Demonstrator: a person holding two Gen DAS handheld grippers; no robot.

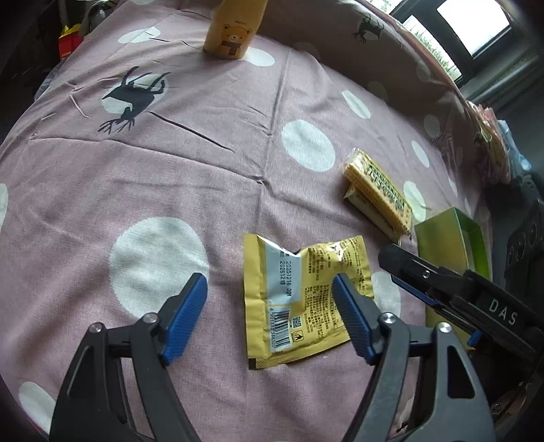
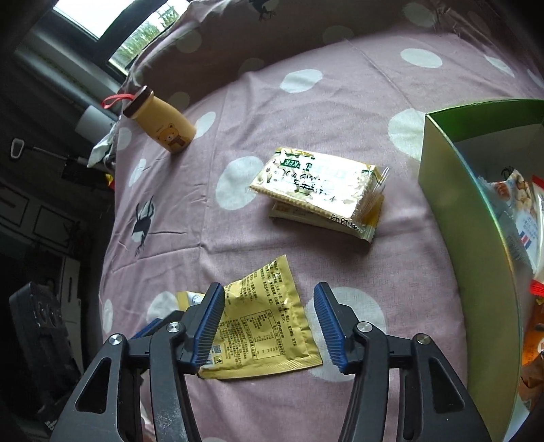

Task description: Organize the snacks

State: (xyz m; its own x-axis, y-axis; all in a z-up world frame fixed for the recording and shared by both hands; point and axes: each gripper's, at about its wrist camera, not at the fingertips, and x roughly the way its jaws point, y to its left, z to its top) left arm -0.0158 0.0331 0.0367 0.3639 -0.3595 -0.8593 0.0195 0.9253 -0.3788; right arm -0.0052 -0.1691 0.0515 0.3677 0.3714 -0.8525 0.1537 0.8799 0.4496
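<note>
A flat yellow snack sachet [image 1: 306, 295] lies printed side up on the pink spotted bedsheet [image 1: 190, 183]. My left gripper [image 1: 270, 294] is open just above it, jaws either side of its left half. My right gripper [image 2: 268, 321] is open over the same sachet [image 2: 268, 333], and shows in the left wrist view [image 1: 442, 289] at the right. Two stacked cracker packets [image 1: 377, 193] lie beyond the sachet; they also show in the right wrist view [image 2: 323, 193]. A green box [image 2: 476, 244] at the right holds several snack packs [image 2: 523, 217].
A yellow bear-print bottle [image 2: 159, 124] stands at the far side of the bed; it also shows in the left wrist view [image 1: 234, 30]. A pillow [image 2: 306, 27] lies along the back. Dark furniture and a window [image 2: 102, 30] lie off the bed's edge.
</note>
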